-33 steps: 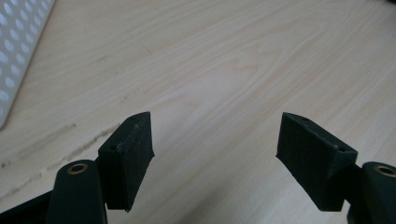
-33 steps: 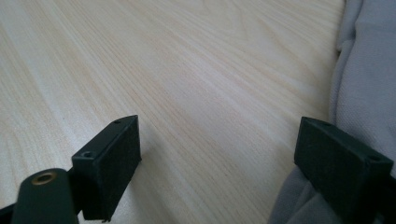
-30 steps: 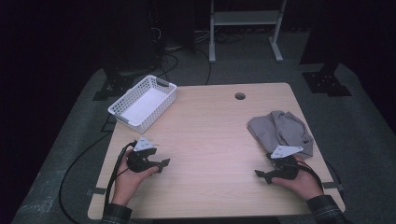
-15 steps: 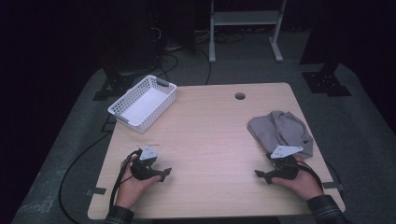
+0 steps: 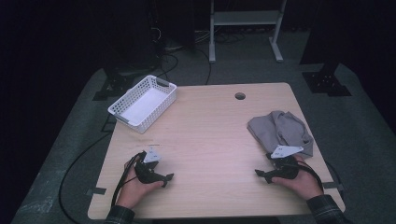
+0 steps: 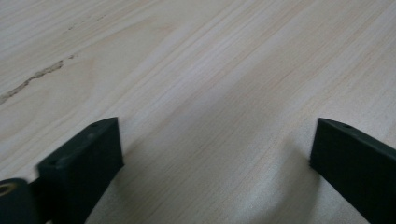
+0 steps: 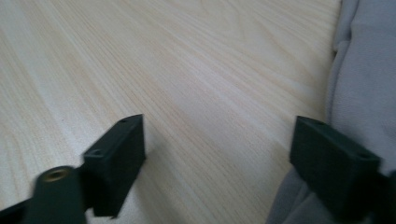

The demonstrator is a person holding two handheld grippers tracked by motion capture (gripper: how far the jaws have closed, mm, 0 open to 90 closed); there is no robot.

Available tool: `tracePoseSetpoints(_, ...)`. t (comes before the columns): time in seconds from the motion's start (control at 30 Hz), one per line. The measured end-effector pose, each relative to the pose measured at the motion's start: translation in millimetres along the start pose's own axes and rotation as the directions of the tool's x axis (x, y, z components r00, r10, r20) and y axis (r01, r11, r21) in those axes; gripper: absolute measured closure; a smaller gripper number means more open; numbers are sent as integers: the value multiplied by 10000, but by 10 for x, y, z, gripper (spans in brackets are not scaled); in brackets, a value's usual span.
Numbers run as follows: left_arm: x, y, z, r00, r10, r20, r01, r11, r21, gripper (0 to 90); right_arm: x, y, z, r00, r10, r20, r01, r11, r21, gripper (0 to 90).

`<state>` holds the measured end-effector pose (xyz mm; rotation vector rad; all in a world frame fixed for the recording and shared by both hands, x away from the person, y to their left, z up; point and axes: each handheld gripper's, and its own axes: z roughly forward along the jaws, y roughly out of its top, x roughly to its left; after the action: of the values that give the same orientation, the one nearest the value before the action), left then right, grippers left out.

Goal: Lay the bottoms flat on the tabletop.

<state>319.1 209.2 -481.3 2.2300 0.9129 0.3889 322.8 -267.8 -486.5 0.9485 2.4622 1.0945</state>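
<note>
Your right gripper (image 7: 215, 163) is sitting with its jaws wide apart and nothing between them, though they've just been closing a touch. The grey cloth (image 7: 364, 79) is lying right beside the right-hand jaw in the right gripper view, bunched up against it, but not pinched. In the high view that cloth (image 5: 280, 130) is resting near the table's right edge, just past the right gripper (image 5: 267, 175) on the far side.

Your left gripper (image 6: 212, 163) is also gaping, jaws having just been opening, with bare table (image 6: 210, 70) between them. It's well apart from the cloth, at the near left (image 5: 163, 179).

Compared to a second ago, your left hand (image 5: 137, 186) has come down lower and nearer the table's edge. The white basket (image 5: 142, 103) is sitting at the far left, same as before.
</note>
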Motion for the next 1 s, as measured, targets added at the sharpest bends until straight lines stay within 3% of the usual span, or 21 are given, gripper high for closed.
tracePoseSetpoints(0.13,15,-37,7,9999,80,64,-78,9995,-315,0,-2,37,-54,10000,40,71,-44,9990,444,286)
tracePoseSetpoints(0.27,20,-37,3,9999,113,109,-110,9995,-286,0,-6,54,-77,10000,46,88,-51,9984,568,328)
tracePoseSetpoints(0.53,22,-37,2,9998,136,137,-132,9995,-274,0,27,139,-161,9998,61,-162,-56,9996,285,395)
tracePoseSetpoints(1.0,22,-36,5,9998,133,139,-129,9995,-285,0,9,307,-271,9994,-102,-333,105,9999,70,374)
